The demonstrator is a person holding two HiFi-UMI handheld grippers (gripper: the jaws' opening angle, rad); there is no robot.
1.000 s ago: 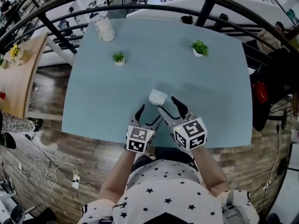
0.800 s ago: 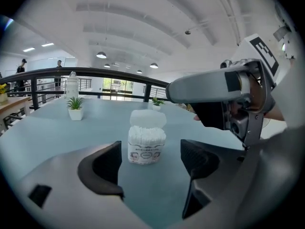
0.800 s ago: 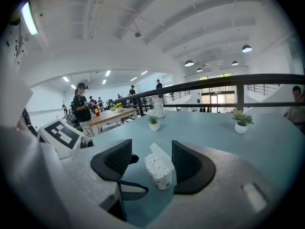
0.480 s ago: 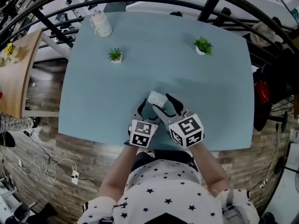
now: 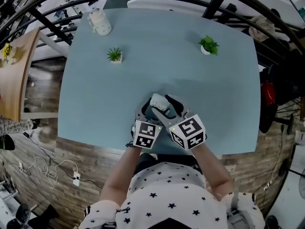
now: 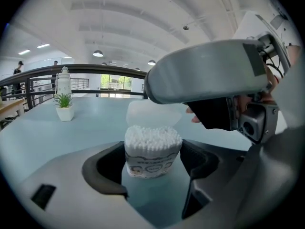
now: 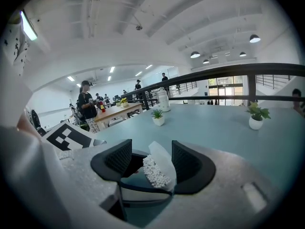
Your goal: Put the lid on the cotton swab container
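Observation:
The cotton swab container (image 5: 158, 102), a small clear tub packed with white swabs, stands on the blue table (image 5: 157, 56) near its front edge. In the left gripper view the container (image 6: 153, 151) fills the gap of my left gripper (image 6: 153, 163), both pads against its sides. Its translucent hinged lid (image 6: 152, 112) stands up behind the swabs. My right gripper (image 5: 167, 105) reaches over from the right. In the right gripper view the raised lid (image 7: 162, 161) and the swabs (image 7: 155, 171) sit inside my right gripper (image 7: 151, 163), the lid by the right pad, a gap at the left pad.
Two small potted plants (image 5: 114, 55) (image 5: 208, 45) and a white jar (image 5: 100, 22) stand at the far side of the table. A wooden table (image 5: 19, 70) lies to the left. A black railing (image 5: 214, 4) curves behind.
Both grippers have moved forward to the container. My left gripper, which was short of it, now has its jaws around it, and the right one has come over the lid.

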